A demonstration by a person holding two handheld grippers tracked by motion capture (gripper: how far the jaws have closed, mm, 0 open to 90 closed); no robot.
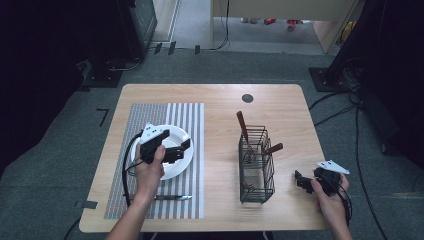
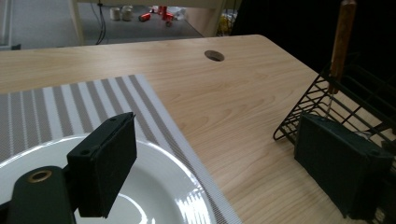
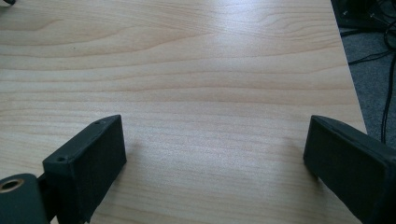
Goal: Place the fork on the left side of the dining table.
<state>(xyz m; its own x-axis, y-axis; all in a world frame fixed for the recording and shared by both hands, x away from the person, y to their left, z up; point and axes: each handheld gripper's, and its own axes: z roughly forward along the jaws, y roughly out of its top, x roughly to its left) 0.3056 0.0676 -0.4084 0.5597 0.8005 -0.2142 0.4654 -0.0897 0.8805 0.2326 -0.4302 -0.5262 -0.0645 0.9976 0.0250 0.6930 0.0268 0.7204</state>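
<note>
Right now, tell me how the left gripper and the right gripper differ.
The left gripper hovers over the white plate on the striped placemat; the right gripper sits low over bare table, right of the wire basket. The left points toward the basket, the right toward it from the opposite side. Both have their jaws open and hold nothing.

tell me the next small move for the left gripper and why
Probably swing the left gripper toward the wire basket. Its fingers are open and empty above the white plate, and two wooden-handled utensils stand in the basket, while a knife already lies below the plate.
</note>
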